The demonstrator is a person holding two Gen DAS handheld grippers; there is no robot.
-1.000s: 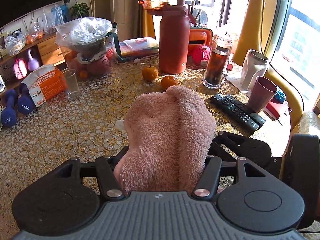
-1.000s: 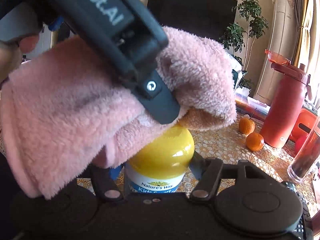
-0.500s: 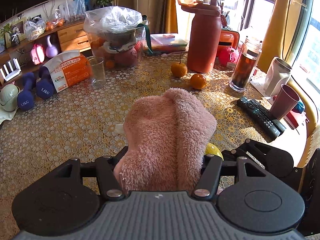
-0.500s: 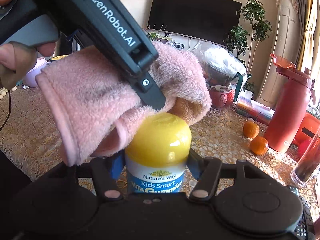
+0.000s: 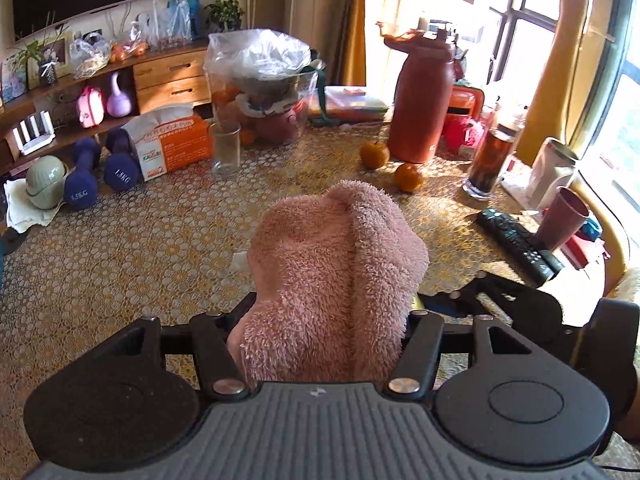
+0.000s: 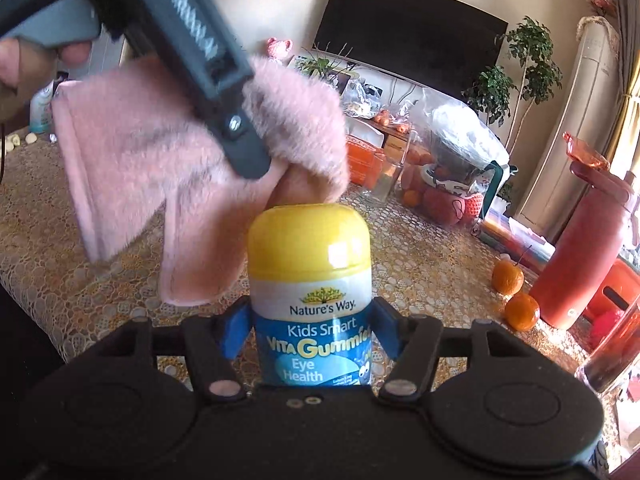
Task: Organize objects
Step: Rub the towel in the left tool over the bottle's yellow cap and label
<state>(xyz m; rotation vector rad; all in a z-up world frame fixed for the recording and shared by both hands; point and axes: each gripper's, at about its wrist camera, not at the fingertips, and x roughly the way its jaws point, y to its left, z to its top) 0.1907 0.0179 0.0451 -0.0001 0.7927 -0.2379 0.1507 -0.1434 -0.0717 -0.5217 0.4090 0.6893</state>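
Observation:
My left gripper (image 5: pixel 324 320) is shut on a fluffy pink cloth (image 5: pixel 336 272) that hides its fingertips. In the right wrist view the same cloth (image 6: pixel 168 160) hangs from the left gripper (image 6: pixel 248 160), touching or just above the yellow cap of a vitamin gummies bottle (image 6: pixel 310 300). My right gripper (image 6: pixel 310 336) is shut on that bottle, blue pads on either side of its label, holding it upright above the lace-covered table (image 6: pixel 420 272). The right gripper's body (image 5: pixel 520 308) shows at the lower right of the left wrist view.
On the table stand a tall red flask (image 5: pixel 420 108), two oranges (image 5: pixel 407 177), a glass jar of dark drink (image 5: pixel 489 160), a remote (image 5: pixel 516 244), a maroon cup (image 5: pixel 562 218), an empty glass (image 5: pixel 226 150), a bagged bowl (image 5: pixel 264 88), a tissue box (image 5: pixel 172 148) and dumbbells (image 5: pixel 100 176).
The cloth has lifted up and back off the bottle, so the cap and label now show fully. The left gripper has pulled away toward the left. The right gripper still holds the bottle.

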